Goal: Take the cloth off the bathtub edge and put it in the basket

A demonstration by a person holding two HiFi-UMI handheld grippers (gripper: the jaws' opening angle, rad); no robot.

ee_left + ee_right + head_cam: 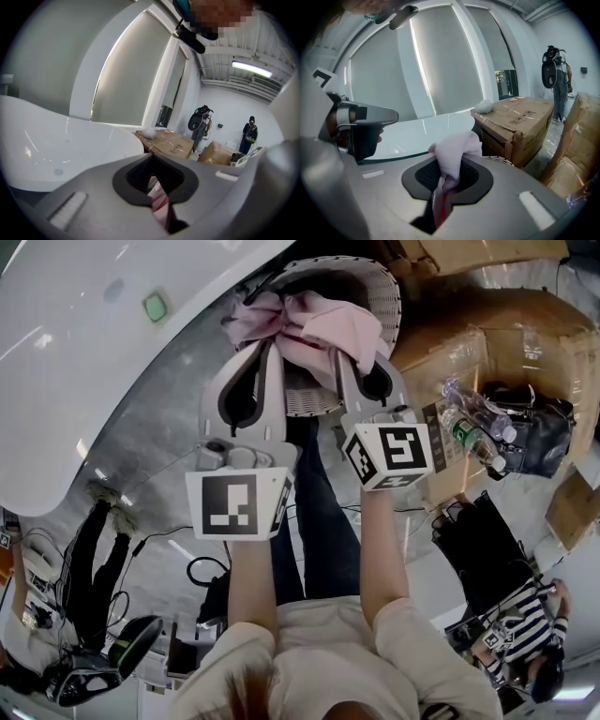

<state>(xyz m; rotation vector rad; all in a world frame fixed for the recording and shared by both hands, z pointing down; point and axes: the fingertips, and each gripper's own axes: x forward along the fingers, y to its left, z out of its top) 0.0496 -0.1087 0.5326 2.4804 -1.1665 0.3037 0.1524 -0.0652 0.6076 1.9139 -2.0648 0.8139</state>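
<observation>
The pink cloth (319,324) hangs bunched between my two tools, over the mouth of the white woven basket (382,285) and apart from the bathtub (84,352) rim on the left. My left tool (265,341) is clamped on a thin striped fold of it, and my right tool (339,354) on a thicker wad. Cardboard boxes (487,343) stand just beside the basket.

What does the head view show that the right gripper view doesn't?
Only the head view shows the clear plastic bottles. Only the right gripper view shows the tall white window blinds. Both show the soft pink cloth, the shiny white bathtub and the brown cardboard boxes.
</observation>
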